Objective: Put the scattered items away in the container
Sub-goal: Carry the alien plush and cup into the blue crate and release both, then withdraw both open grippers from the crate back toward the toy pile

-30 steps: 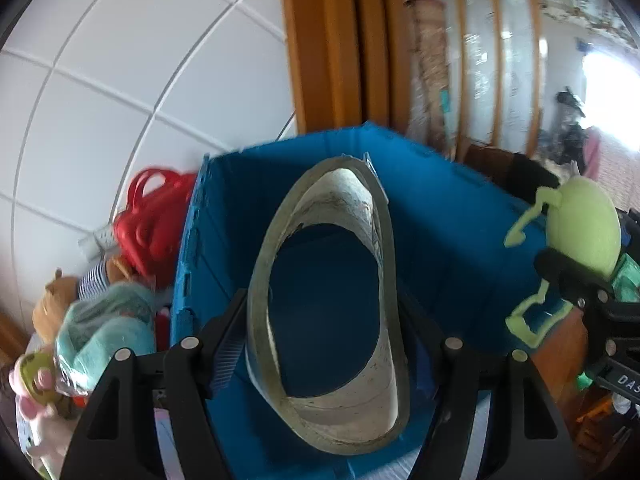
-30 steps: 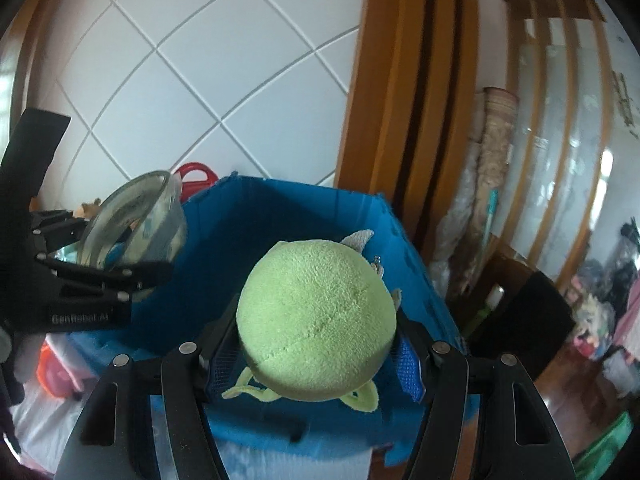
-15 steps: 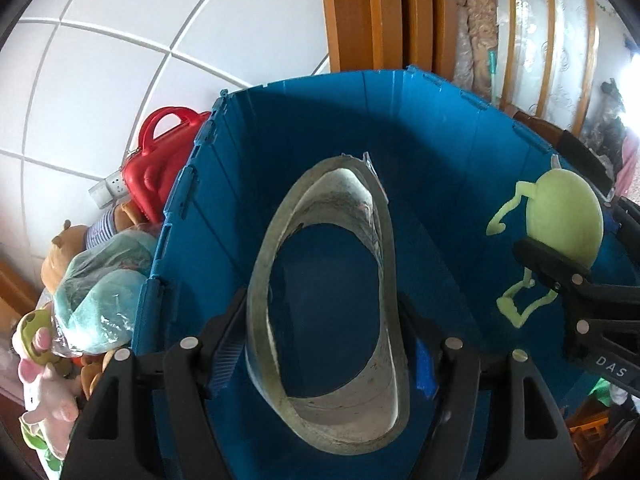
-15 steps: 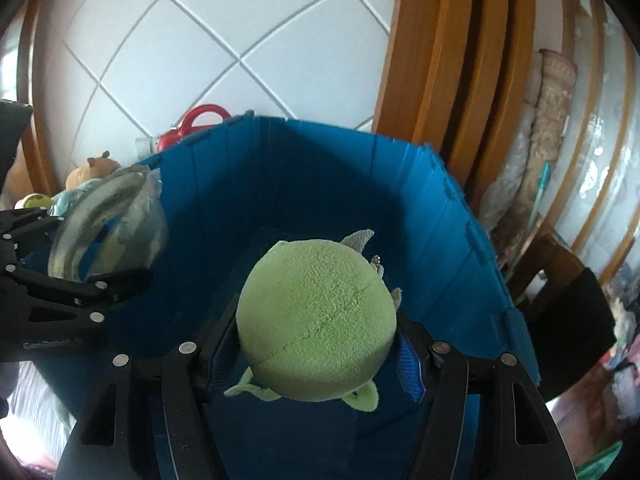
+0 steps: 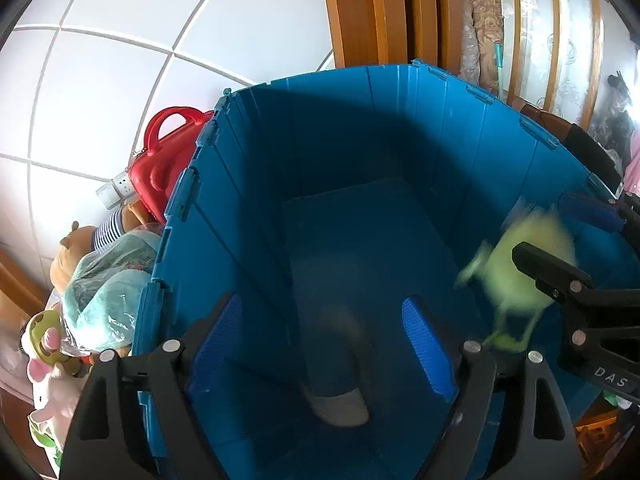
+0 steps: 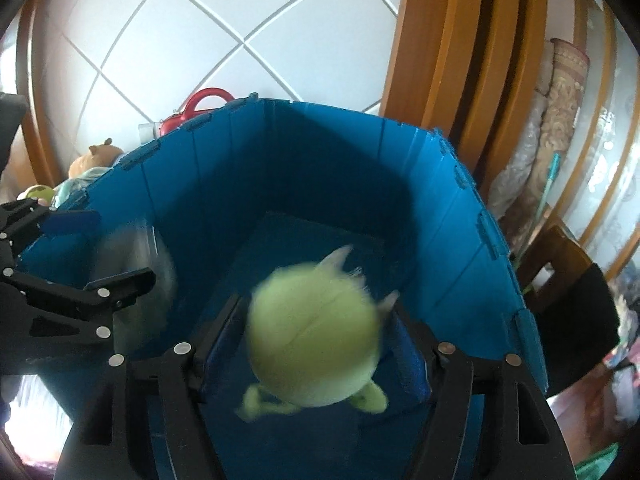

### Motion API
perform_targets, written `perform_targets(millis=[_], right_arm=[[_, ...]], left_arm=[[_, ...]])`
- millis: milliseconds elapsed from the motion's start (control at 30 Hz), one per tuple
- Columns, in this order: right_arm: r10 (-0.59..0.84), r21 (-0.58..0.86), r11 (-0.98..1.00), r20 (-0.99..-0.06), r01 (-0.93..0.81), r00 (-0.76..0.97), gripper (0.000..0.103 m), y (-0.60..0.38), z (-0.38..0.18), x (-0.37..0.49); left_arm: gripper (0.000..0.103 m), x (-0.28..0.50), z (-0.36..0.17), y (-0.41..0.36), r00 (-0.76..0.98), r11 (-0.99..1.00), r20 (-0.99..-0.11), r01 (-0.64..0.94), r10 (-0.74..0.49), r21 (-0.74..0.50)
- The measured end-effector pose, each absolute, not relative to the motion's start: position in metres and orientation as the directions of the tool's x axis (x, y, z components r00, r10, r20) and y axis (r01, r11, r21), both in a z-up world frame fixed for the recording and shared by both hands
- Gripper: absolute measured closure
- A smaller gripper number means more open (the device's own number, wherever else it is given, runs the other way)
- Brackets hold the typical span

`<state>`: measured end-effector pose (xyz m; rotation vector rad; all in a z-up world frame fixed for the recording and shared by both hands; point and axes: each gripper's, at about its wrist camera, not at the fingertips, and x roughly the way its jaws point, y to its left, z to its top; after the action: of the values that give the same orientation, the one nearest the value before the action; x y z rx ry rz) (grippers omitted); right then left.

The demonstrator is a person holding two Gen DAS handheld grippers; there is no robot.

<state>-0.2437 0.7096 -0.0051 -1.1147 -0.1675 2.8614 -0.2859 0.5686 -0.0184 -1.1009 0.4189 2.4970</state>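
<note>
A tall blue folding crate (image 5: 248,184) fills both views, its rim (image 6: 460,176) below both grippers. My left gripper (image 5: 324,344) is open above the crate. A grey tape roll (image 5: 340,368) shows blurred between and below its pads, in mid-fall; it also shows blurred in the right wrist view (image 6: 136,280). My right gripper (image 6: 316,344) is open. The round green plush monster (image 6: 316,336) is blurred between its pads, loose and dropping; it shows in the left wrist view (image 5: 524,272) too.
Left of the crate stand a red toy case (image 5: 164,160), a brown plush bear (image 5: 76,248), a bagged teal item (image 5: 108,296) and a pink plush (image 5: 48,376). White tiled wall and wooden door frame (image 5: 360,12) stand behind. A dark chair (image 6: 572,304) is at the right.
Both grippers have opened over the crate. The tape roll has left the left gripper and the green plush has left the right one; both are falling into the crate.
</note>
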Motion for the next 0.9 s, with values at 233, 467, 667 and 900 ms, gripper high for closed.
perform_targets(millis=[233,467,667,900], right_arm=[[0.115,-0.134,-0.99,-0.667,-0.034,-0.736,0.033,0.7081,-0.0051,-0.2441],[0.121,-0.135,-0.99,-0.666,-0.041,-0.736,0.033,0.7083,-0.0055,-0.2443],[0.128,-0.139,-0.989,-0.665,-0.046,-0.736,0.033,0.7083,-0.0063,-0.2444],[0.145,-0.152,-0.987,-0.649,-0.059,-0.747,0.026,0.7063,-0.0054,-0.2411]], left_arm=[[0.02,-0.2866,-0.0178,0.5684,-0.626,-0.883,-0.746,-0.456,0.228,0.113],[0.02,-0.2855,-0.0175,0.5679,-0.629,-0.882,-0.742,-0.458,0.231,0.113],[0.02,-0.285,-0.0168,0.5667,-0.631,-0.883,-0.737,-0.458,0.241,0.104],[0.02,-0.28,-0.0155,0.566,-0.64,-0.878,-0.725,-0.468,0.257,0.102]])
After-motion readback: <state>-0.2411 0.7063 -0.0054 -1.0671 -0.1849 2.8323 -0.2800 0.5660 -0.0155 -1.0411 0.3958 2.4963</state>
